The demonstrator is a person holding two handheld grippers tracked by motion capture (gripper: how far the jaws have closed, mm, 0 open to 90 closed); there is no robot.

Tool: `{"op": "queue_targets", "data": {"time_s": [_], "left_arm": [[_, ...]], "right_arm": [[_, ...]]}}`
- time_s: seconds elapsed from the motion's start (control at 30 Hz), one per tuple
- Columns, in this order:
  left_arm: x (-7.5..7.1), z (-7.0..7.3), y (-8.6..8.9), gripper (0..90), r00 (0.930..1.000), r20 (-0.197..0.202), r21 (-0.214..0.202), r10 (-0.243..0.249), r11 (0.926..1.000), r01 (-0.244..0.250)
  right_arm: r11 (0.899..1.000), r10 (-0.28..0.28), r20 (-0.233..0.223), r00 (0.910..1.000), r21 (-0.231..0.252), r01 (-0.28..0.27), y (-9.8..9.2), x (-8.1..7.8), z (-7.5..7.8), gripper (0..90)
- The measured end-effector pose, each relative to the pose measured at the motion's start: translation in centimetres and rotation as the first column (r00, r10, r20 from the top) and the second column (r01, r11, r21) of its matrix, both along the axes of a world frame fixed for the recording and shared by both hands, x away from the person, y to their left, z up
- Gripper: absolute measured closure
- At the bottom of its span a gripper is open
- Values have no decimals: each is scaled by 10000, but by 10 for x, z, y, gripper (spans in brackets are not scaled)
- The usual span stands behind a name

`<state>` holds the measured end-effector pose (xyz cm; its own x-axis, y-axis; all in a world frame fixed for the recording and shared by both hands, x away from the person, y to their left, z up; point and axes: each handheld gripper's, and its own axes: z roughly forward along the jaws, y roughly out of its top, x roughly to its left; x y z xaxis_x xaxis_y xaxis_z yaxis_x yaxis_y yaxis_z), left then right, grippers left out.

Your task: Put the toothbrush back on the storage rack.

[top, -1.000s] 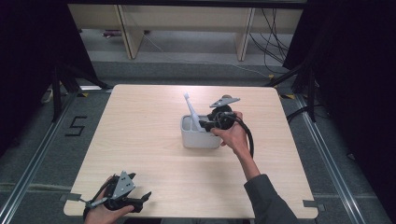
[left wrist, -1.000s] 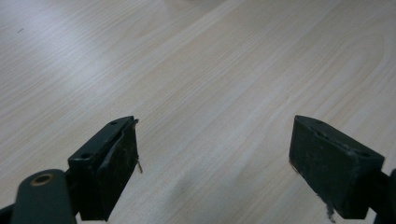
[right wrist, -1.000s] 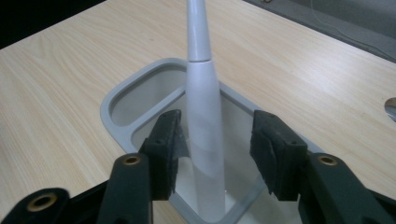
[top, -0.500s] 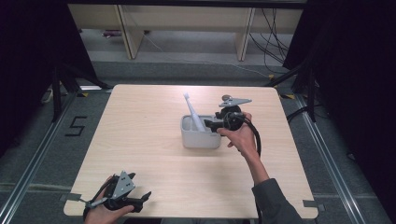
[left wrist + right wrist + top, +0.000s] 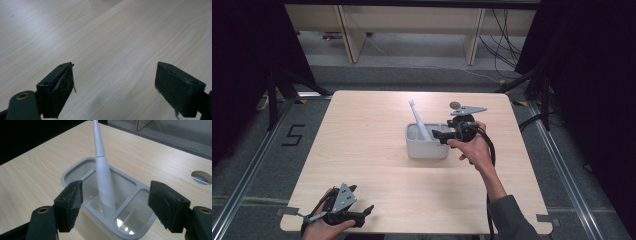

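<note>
A white toothbrush (image 5: 418, 120) stands tilted in a pale grey compartment holder (image 5: 427, 149) at the middle of the table. My right gripper (image 5: 438, 135) is level at the holder's right side and points left at it. In the right gripper view its jaws have just been opening. They stand wide with the toothbrush (image 5: 103, 177) beyond the tips, untouched, its foot in one compartment of the holder (image 5: 72, 171). My left gripper (image 5: 364, 212) rests at the table's near left corner. In the left gripper view its jaws (image 5: 115, 77) are open over bare wood.
A round cable hole (image 5: 455, 105) sits in the tabletop just behind the right gripper. The light wooden table (image 5: 362, 150) has dark floor and metal rails around it. Shelving legs and cables stand beyond the far edge.
The right gripper has drawn back to the right from the toothbrush and its jaws have spread. The toothbrush stays standing in the holder. The left gripper has not moved.
</note>
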<state>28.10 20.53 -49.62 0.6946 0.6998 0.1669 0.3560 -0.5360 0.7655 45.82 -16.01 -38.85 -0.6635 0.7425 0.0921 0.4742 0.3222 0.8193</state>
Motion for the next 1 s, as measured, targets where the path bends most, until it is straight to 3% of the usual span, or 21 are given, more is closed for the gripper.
{"op": "queue_targets", "data": {"time_s": [0.03, 0.07, 0.1, 0.17, 0.23, 0.3, 0.33, 0.37, 0.4, 0.43, 0.47, 0.6, 0.63, 0.67, 0.73, 0.8, 0.83, 0.87, 0.93, 0.97, 1.0], "left_arm": [[0, 0, 0, 152, 10000, 28, 28, -33, 10000, 33], [1, 0, 0, 152, 10000, 19, 20, -72, 10000, 72], [1, 0, 0, 151, 10000, 18, 23, -73, 10000, 73], [0, 1, 2, 151, 9998, -53, 209, -165, 9996, 166], [0, 0, 0, 152, 10000, -9, -67, -28, 10000, 28], [0, 1, 1, 152, 9999, -21, 104, -125, 9999, 126], [0, 0, 0, 151, 10000, 22, -171, -27, 9998, 28], [1, 0, 0, 151, 10000, 62, -161, -4, 9999, 5], [0, 0, 0, 151, 10000, 40, -248, 78, 9997, -77], [0, 0, 0, 151, 10000, 39, -182, 56, 9998, -55], [0, -1, -1, 151, 9997, 144, -253, 216, 9995, -213], [0, 0, 0, 150, 9997, 155, -180, 175, 9997, -172], [0, 0, 0, 151, 9998, 151, -128, 146, 9998, -144], [0, 0, 0, 151, 9998, 143, -147, 157, 9998, -155], [-1, -1, -2, 151, 9999, 15, -377, 137, 9992, -136], [0, -1, -1, 151, 9999, 50, -348, 114, 9993, -112], [0, -1, -1, 151, 9999, 53, -365, 128, 9993, -126], [0, 0, 0, 151, 10000, 50, -192, 78, 9998, -77], [0, 0, -1, 152, 10000, 5, -171, 34, 9998, -34], [0, 1, 1, 152, 9999, -10, 187, -149, 9997, 149], [1, 0, 1, 152, 9999, 48, 35, -106, 9999, 106]], "right_arm": [[9999, 9, 237, 9997, -127, -6, -2, 0, 0, 279], [9998, -185, -67, 9998, 78, 185, -1, -2, 1, 272], [9999, -92, 171, 9998, 58, 91, -2, -1, 0, 264], [9997, -177, -76, 9998, 191, 179, -4, -4, 1, 263], [10000, -60, 81, 9999, 38, 59, -6, -4, 1, 257], [9998, -207, -42, 9998, 59, 207, -7, -6, 2, 251], [9998, -173, 256, 9995, 78, 171, -8, -6, 1, 246], [9993, -275, -130, 9995, 252, 278, -8, -9, 2, 247], [9998, -197, 254, 9995, 71, 195, -9, -8, 1, 247], [10000, -18, 222, 9998, 86, 16, -10, -7, 1, 247], [9997, -234, 104, 9997, 75, 233, -10, -10, 1, 247], [9999, -157, 191, 9997, -16, 158, -13, -13, 1, 246], [9997, -157, 94, 9998, 175, 156, -12, -14, 1, 246], [9998, -140, 329, 9994, -117, 144, -15, -15, 1, 246], [9998, -182, 216, 9996, -4, 182, -16, -18, 2, 246], [9999, -115, 384, 9992, -92, 119, -18, -19, 2, 246], [9996, -286, 229, 9993, 1, 286, -18, -22, 2, 247], [9998, -207, 464, 9987, -42, 209, -20, -21, 1, 245], [9997, -223, 272, 9994, 51, 221, -22, -25, 0, 242], [9993, -350, 200, 9992, 163, 346, -22, -27, -1, 242], [9997, -231, 388, 9990, -39, 233, -26, -26, -1, 241]]}}
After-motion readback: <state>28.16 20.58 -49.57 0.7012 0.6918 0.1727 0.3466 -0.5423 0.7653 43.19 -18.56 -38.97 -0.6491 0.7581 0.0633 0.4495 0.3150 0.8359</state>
